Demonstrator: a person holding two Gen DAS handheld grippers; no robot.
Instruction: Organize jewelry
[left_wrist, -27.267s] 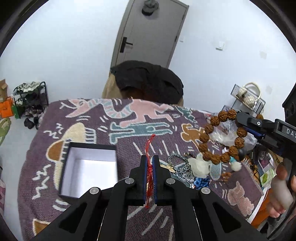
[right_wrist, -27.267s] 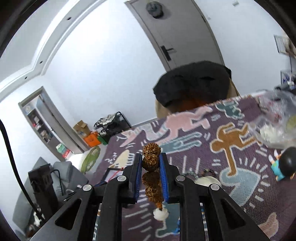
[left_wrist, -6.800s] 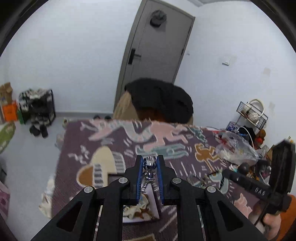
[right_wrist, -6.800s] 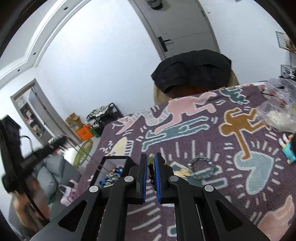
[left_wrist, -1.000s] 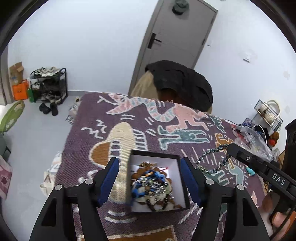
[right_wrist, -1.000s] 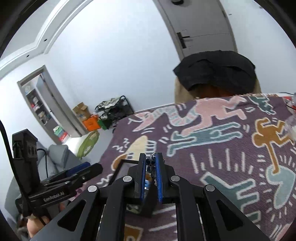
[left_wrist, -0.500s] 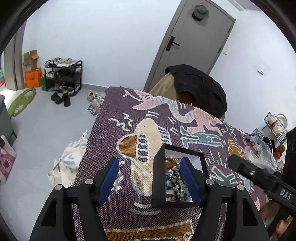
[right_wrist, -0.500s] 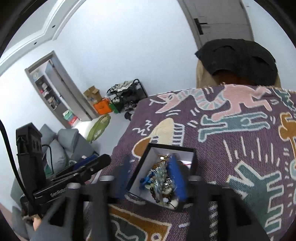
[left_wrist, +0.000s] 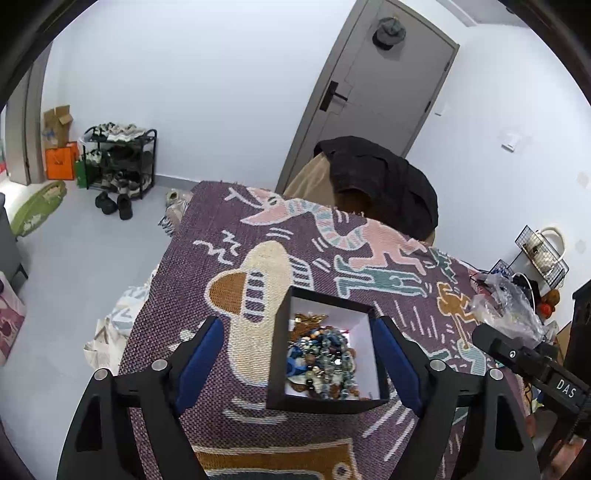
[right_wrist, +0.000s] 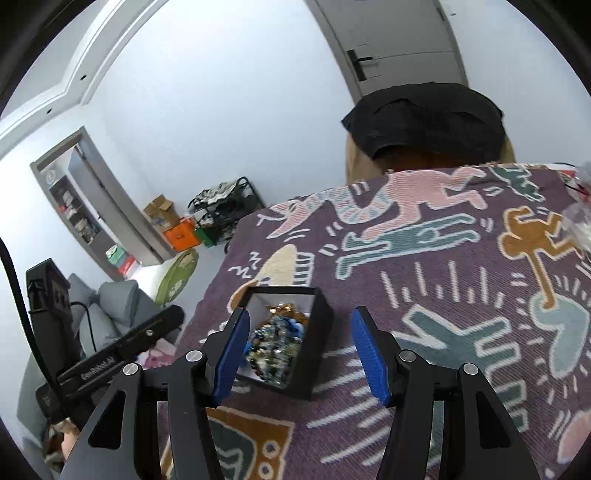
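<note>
— So what had just changed?

— My right gripper (right_wrist: 303, 347) had let go. Its blue pads stood apart with nothing pressed between them, though the near corner of the small black box with the white lining (left_wrist: 325, 400) showed in the gap. The dark bead string it had pinched a second earlier was no longer in its grip; I judged it had dropped into the box.

— And your left gripper (left_wrist: 298, 361)?

— Its jaws were opening wider, well clear of both side walls of the box, which sat between them untouched.

— Where was the jewelry?

— Heaped inside the box: a tangle of blue, glassy and brown beads (left_wrist: 322, 356) with a gold piece at the far wall. The box stood on the purple woven cloth with cartoon figures (right_wrist: 436, 295), nearer the cloth's left edge than its right.

— How did that compare with earlier?

— Much earlier the box was bare white inside and bracelets lay loose on the cloth. Now no loose piece showed on the cloth in either view, so the sorting looked close to done.
</note>
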